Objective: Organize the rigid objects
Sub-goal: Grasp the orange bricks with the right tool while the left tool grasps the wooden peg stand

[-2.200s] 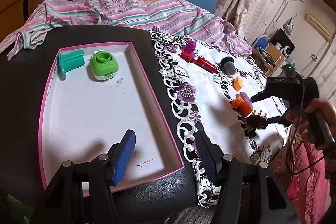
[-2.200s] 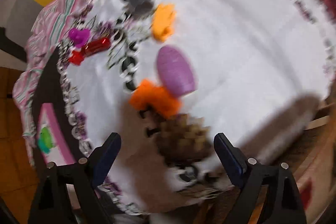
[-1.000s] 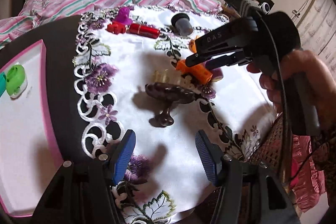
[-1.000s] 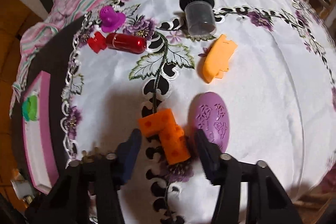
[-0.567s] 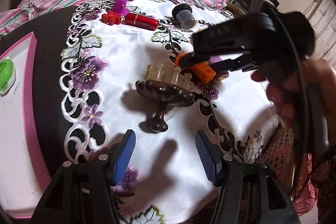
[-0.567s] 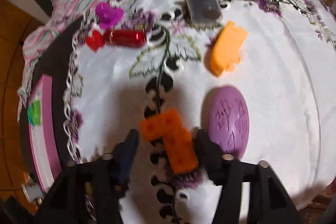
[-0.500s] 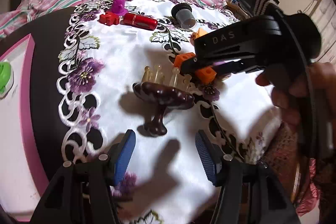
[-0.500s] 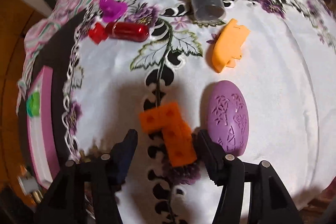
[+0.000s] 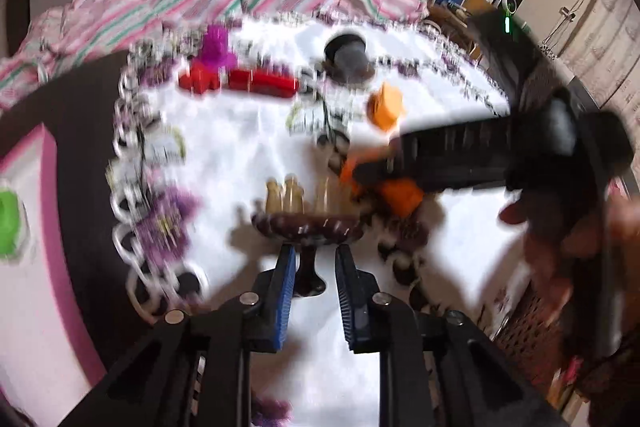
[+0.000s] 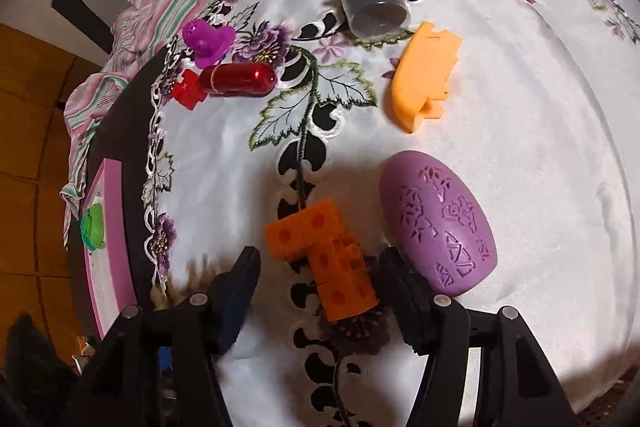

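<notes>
The left gripper (image 9: 315, 269) has its blue jaws drawn in close on either side of the dark stem of the brown comb (image 9: 307, 227). The frame is smeared, so I cannot tell whether the pads actually touch the stem. The comb's toothed head lies crosswise just past the jaw tips, pale teeth pointing away.

Over on the right gripper (image 10: 320, 273), the jaws stand spread, straddling the near end of the orange block (image 10: 322, 253), which rests on the white cloth (image 10: 520, 147) between them. A gap shows on the left jaw's side; the right jaw sits just beside the block. Just outside that right jaw lies the purple egg (image 10: 438, 223). Further ahead of the jaws: a pale orange piece (image 10: 426, 75), a grey cup (image 10: 374, 5) on its side, a red capsule (image 10: 238, 79) with a red block (image 10: 189, 89) touching its end, and a magenta piece (image 10: 208, 39). Far off to the left, the pink tray (image 10: 110, 267) holds a green piece (image 10: 93, 225).
</notes>
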The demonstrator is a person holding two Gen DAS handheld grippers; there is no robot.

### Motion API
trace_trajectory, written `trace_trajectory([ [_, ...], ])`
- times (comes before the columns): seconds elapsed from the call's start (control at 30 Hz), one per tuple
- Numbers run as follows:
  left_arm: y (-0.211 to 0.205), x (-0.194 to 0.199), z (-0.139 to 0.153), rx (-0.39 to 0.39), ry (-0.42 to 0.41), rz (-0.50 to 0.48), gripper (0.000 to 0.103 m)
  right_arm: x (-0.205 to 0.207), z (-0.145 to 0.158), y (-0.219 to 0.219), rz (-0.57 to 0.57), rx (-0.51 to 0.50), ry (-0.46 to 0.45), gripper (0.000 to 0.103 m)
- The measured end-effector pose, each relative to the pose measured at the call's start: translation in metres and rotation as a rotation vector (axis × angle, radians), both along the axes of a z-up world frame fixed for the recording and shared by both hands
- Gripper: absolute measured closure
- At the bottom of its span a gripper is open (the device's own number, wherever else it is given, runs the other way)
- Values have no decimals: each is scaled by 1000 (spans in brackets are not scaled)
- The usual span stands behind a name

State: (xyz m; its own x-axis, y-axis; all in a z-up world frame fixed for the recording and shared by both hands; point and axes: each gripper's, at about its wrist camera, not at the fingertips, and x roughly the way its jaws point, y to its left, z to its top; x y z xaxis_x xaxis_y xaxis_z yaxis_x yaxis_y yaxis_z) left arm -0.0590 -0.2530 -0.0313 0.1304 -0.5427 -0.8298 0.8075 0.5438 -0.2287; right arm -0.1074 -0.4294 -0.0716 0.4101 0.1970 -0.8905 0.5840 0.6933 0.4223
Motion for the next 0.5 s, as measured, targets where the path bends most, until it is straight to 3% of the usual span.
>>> trace_trajectory([
  [0.17, -14, 20, 24, -4, -55, 3, 83, -4, 6, -4, -35, 6, -31, 40],
  [0.27, -17, 30, 22, -32, 28, 17, 83, -5, 7, -5, -37, 4, -35, 40],
  [0.4, -7, 20, 12, -53, 31, 55, 70, -3, 11, -4, -33, -9, -42, 40],
  [0.5, 4, 3, -3, -39, 20, 62, 65, 5, 1, 1, 2, 8, 13, 48],
])
